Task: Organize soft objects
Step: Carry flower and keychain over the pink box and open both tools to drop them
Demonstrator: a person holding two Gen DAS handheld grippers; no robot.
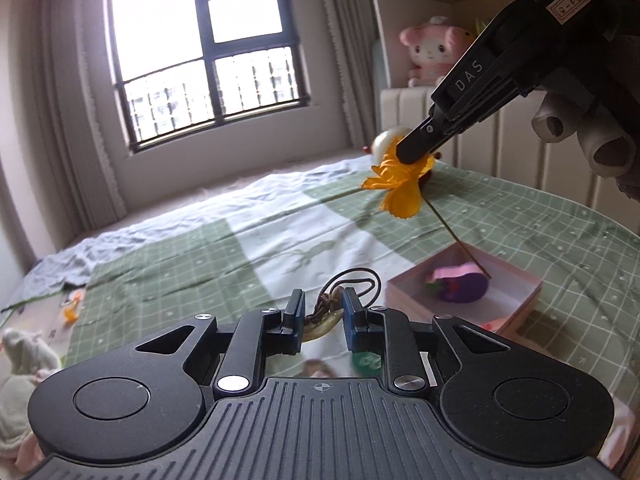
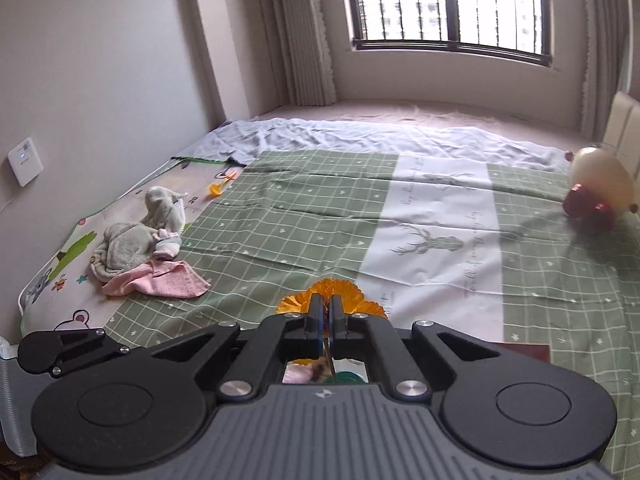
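Green checked bedspread carrying most clutter; grey and pink cloths lying unsorted. Pink box already holding a plush toy. Right tongs clenching an orange fabric flower above it; left tongs gripping a corded charm.

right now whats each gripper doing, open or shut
Left gripper: shut on a small corded trinket.
Right gripper: shut on the orange fabric flower, stem trailing toward the pink box.
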